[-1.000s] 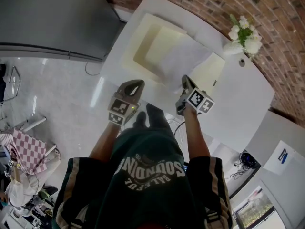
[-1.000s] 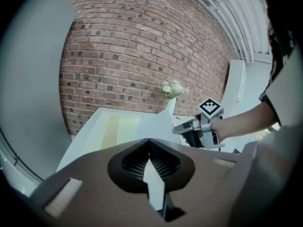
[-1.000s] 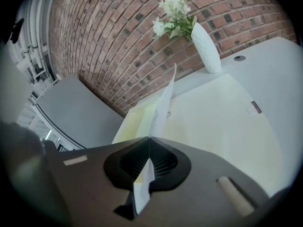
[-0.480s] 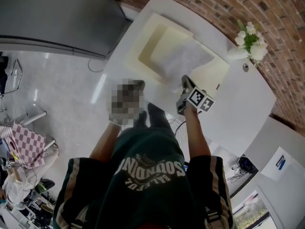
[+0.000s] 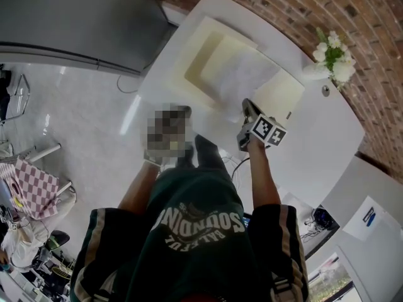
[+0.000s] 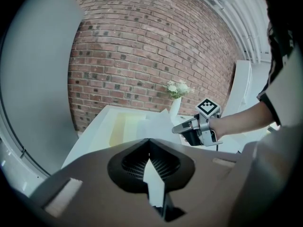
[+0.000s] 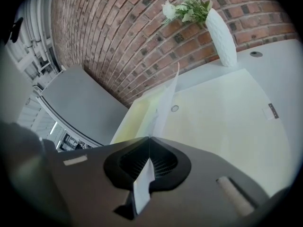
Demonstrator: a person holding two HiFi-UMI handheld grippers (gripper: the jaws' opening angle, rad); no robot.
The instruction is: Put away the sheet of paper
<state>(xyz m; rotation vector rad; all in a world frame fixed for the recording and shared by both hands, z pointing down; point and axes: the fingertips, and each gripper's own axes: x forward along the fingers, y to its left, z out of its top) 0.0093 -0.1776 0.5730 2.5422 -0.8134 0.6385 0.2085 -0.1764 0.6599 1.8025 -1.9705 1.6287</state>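
The white sheet of paper (image 5: 242, 74) lies partly over a pale cream tray (image 5: 198, 46) on the white table (image 5: 321, 137). My right gripper (image 5: 246, 104) is shut on the sheet's near edge. In the right gripper view the sheet (image 7: 164, 103) rises edge-on from the closed jaws (image 7: 149, 138). My left gripper (image 5: 176, 112) sits to the left at the table's near edge, under a mosaic patch. In its own view the tips (image 6: 149, 141) meet, apart from the sheet (image 6: 154, 122); the right gripper (image 6: 175, 130) shows ahead.
A white vase of flowers (image 5: 330, 55) stands at the table's far right by the brick wall (image 5: 378, 17). A grey cabinet (image 5: 69, 24) stands left of the table. The person's legs are close to the table's near edge.
The head camera has shifted slightly. The right gripper keeps its hold on the sheet, and both grippers stay about where they were.
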